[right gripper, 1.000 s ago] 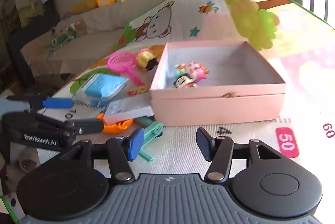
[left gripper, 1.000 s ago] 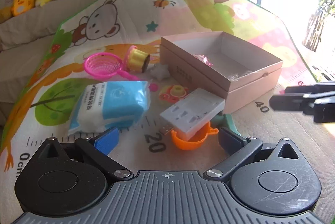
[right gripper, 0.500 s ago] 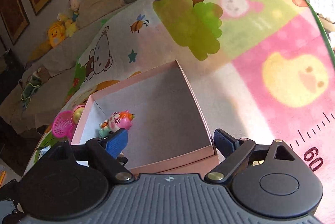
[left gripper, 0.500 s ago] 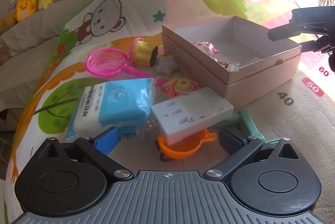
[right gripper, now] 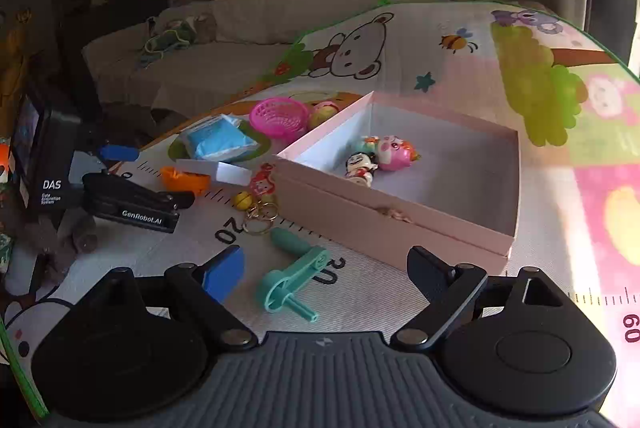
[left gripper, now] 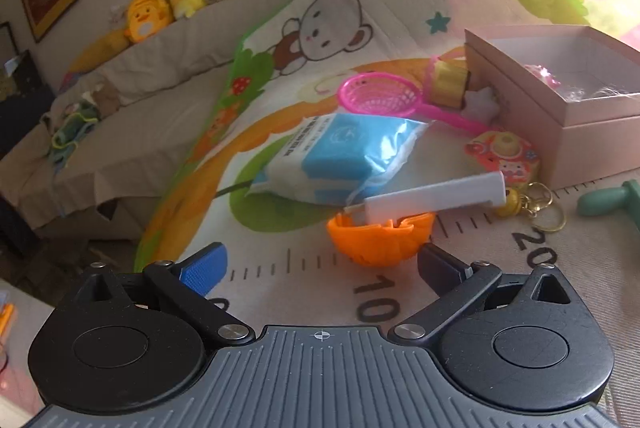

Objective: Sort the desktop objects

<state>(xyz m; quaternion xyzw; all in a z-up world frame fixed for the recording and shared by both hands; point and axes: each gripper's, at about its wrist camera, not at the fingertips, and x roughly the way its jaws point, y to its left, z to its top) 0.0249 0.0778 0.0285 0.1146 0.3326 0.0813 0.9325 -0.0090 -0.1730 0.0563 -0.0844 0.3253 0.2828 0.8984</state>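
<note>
Cartoon-printed play mat point(right gripper: 440, 68) covers the surface, with a sofa and plush toys behind it at the top of both views. On the mat a teal crank-shaped toy point(right gripper: 294, 276) lies with its long axis running from the lower left to the upper right of the right wrist view, its round end toward the camera and its handle pointing up toward the pink box point(right gripper: 400, 224). It sits between the fingers of the right gripper point(right gripper: 324, 268), nearer the blue pad; the jaws stand wide apart and touch nothing. In the left wrist view only the toy's handle shows, cut off at the right edge.

Left gripper point(left gripper: 320, 268) is also spread wide and empty, with an orange bowl point(left gripper: 380, 240) just ahead of it, closer to the dark finger. A white flat block point(left gripper: 436, 198) rests tilted on the bowl's rim, its long axis roughly level across the frame. Behind lie a blue tissue pack point(left gripper: 340, 156), a pink strainer point(left gripper: 380, 94) and a keychain point(left gripper: 532, 204).

Two figurines point(right gripper: 380, 156) lie inside the box; its near right corner is hidden behind the right gripper's dark finger.
</note>
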